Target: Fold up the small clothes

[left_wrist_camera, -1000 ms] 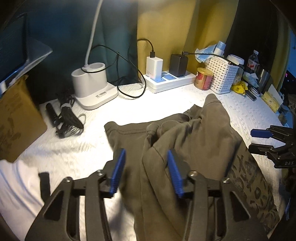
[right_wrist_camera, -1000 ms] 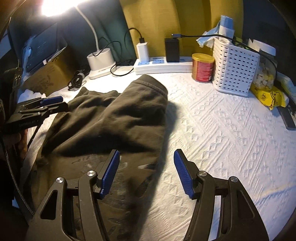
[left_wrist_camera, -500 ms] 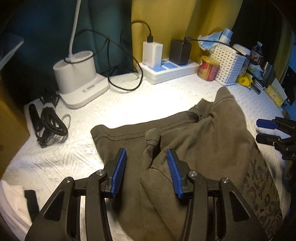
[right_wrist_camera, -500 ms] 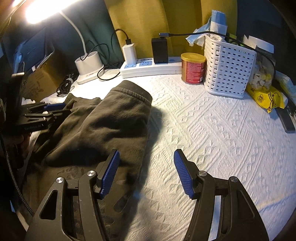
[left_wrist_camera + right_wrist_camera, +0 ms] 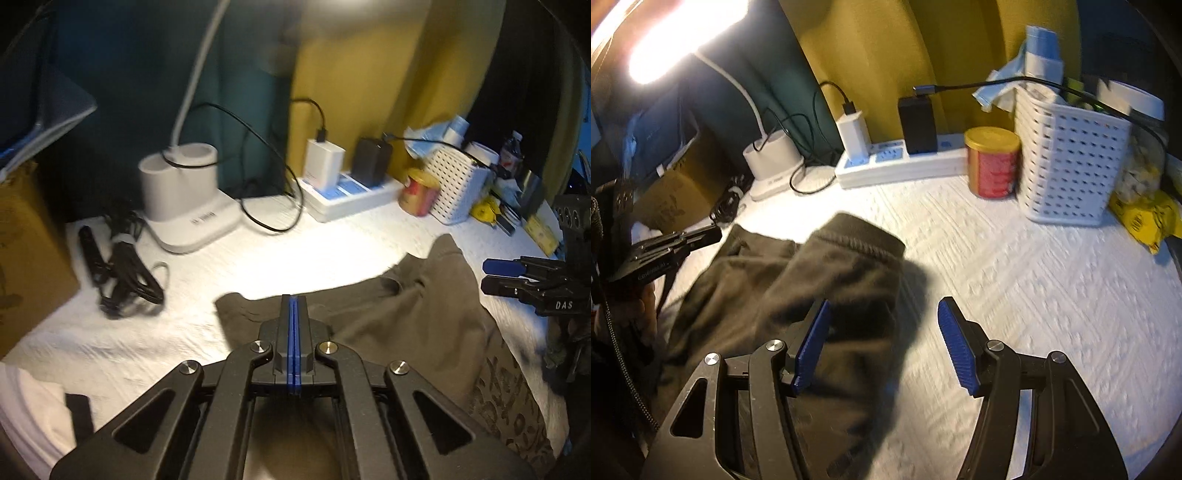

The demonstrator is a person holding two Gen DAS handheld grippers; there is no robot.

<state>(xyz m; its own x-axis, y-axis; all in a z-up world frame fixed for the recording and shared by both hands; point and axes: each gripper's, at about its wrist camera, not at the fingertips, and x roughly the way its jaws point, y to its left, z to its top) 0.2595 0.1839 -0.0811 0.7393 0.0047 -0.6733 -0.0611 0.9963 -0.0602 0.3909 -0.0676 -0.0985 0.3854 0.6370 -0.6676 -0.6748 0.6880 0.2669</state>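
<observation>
Only in the left wrist view is the left hand-held gripper [image 5: 293, 306] seen clenched empty, just closed; the right hand-held gripper [image 5: 882, 332] stays released. The trousers [image 5: 812, 288] are laid lengthwise toward the power strip [image 5: 897, 162].

My white textured surface [image 5: 1052, 295] runs back to a yellow curtain [image 5: 886, 55] and a teal wall [image 5: 129, 92]; a lamp [image 5: 665, 44] glares above its far left corner.

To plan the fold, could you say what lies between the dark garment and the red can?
Only bare white cloth separates garment and can, shown in right wrist view.
</observation>
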